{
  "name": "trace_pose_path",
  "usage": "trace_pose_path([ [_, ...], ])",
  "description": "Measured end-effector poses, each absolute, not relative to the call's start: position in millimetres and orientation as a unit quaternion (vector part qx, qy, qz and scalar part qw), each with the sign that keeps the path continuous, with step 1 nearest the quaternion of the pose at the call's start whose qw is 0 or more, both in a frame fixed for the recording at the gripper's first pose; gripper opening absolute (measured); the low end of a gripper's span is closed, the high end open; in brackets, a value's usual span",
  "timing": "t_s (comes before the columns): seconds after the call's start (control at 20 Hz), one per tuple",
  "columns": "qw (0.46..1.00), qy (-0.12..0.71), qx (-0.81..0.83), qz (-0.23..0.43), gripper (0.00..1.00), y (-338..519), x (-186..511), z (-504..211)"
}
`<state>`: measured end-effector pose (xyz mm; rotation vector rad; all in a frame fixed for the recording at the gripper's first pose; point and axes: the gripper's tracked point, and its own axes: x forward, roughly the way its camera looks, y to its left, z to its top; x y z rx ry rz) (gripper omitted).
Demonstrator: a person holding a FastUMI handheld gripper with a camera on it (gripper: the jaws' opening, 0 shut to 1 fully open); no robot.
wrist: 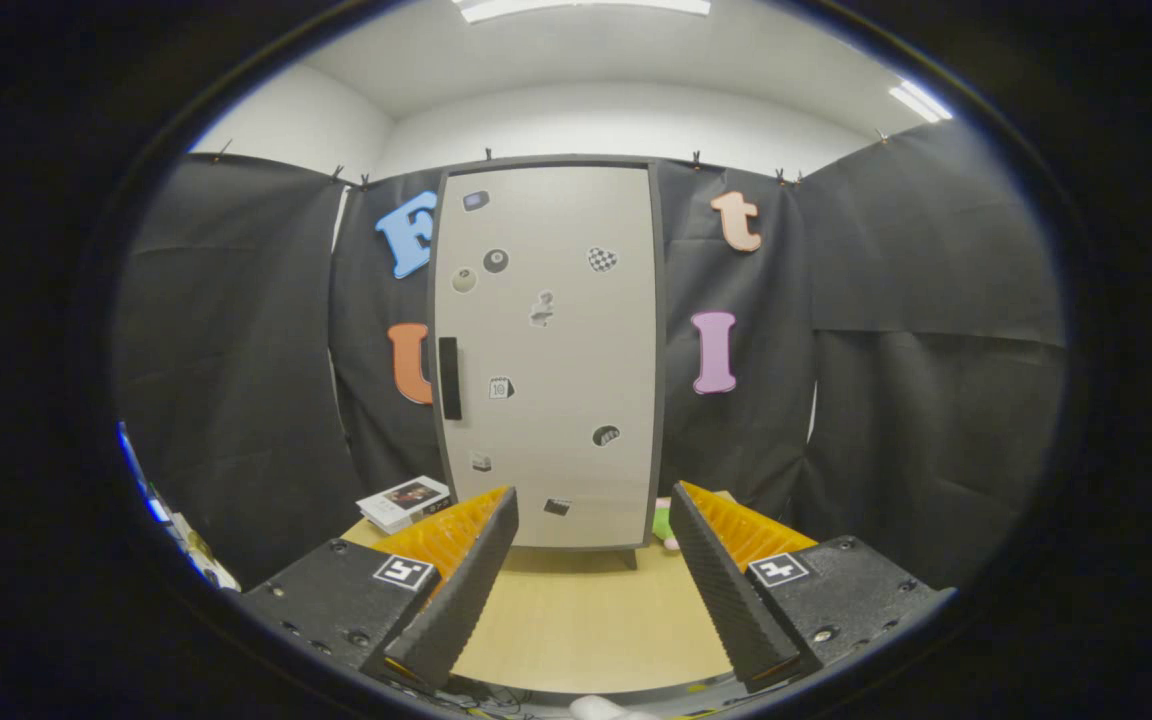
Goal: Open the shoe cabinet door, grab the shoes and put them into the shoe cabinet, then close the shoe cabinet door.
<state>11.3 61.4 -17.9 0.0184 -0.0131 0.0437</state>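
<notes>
- Straight ahead, the shoe cabinet (546,350) stands upright on the wooden table (586,620), beyond the fingers, its pale door (576,400) closed and dotted with small stickers.
- A dark vertical handle (449,378) sits at the door's left edge.
- The gripper (591,520) hangs short of the cabinet — fingers spread apart, nothing between them but bare tabletop.
- A small boxed item (403,502) lies left of the cabinet's foot; something green and pink (664,523) peeks out at its right — too hidden to identify.

Black cloth walls (236,350), white ceiling with strip lights (584,8), pale wooden table (586,610).
</notes>
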Motion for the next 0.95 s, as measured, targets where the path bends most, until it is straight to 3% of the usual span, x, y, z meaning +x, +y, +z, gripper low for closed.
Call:
trace_pose_path([
  [0.95,0.999,-0.001,0.019,0.031,0.99,54,28,-22],
])
